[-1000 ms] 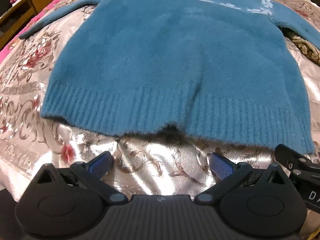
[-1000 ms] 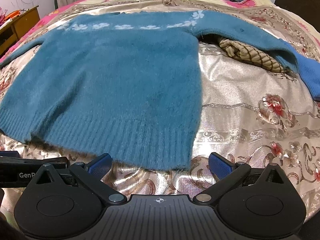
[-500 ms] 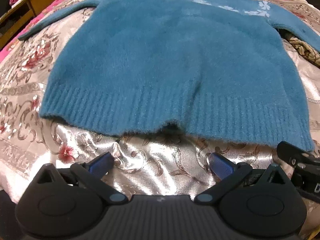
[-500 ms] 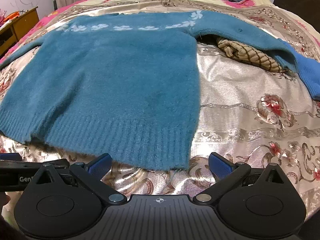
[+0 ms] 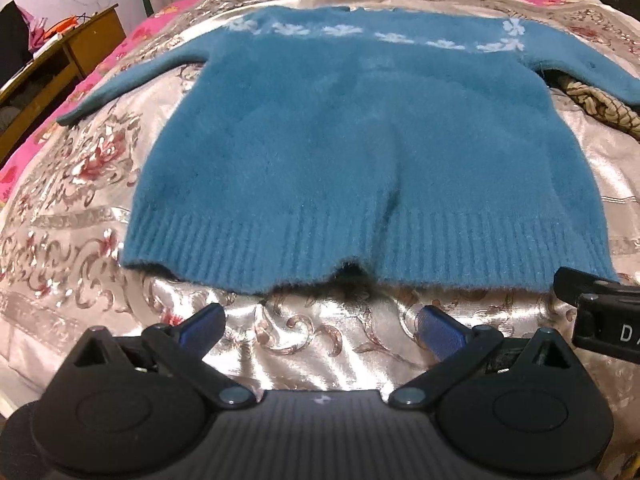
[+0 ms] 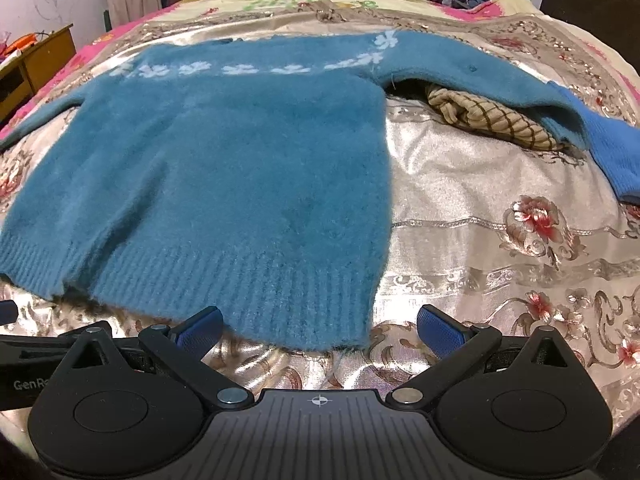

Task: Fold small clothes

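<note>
Sweater's (image 6: 224, 184) right sleeve: running out past the right edge of the left wrist view (image 5: 592, 68).
Sweater's left cuff: being cropped by the left edge of the right wrist view.
Tan checked cloth (image 6: 492, 118): lying partly tucked under the right sleeve, its full shape staying hidden.
Hem (image 5: 352, 268): lifting over a dark gap, perhaps only shadow.
Right gripper (image 5: 600, 320): showing only as a black piece at the frame's edge, lettering being cut off.
Desk clutter (image 5: 60, 28): reading as too small to tell.
</note>
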Tool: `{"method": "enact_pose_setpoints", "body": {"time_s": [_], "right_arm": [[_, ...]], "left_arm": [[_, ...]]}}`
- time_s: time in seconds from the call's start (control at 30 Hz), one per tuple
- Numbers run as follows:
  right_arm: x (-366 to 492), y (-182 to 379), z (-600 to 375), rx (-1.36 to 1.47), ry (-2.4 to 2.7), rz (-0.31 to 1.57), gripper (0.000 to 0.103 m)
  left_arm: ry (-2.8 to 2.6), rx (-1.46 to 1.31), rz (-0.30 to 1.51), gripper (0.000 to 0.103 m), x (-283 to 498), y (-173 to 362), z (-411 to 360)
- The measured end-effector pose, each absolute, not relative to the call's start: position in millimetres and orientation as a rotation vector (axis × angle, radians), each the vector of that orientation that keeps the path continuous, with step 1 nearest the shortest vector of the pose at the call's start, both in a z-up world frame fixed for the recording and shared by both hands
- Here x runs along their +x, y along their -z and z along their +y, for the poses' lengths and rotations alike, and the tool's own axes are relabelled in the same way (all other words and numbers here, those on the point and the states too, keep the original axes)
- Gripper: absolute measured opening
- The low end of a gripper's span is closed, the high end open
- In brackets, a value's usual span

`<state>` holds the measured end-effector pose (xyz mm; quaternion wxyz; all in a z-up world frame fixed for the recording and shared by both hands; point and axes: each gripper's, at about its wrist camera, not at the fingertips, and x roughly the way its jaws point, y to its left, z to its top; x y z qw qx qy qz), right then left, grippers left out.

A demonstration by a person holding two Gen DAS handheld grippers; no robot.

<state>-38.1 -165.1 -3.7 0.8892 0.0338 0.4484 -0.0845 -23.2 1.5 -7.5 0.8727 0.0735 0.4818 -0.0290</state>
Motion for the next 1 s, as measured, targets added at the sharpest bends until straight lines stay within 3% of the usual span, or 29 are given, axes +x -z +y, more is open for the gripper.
{"method": "enact_pose_setpoints", "body": {"time_s": [1.0], "right_arm": [[-76.7, -48.5, -200.1, 0.076, 0.308, 0.803, 0.103]], "left_arm": [[0.195, 0.294, 0.761, 0.103, -38.5, -52.8, -45.9]]}}
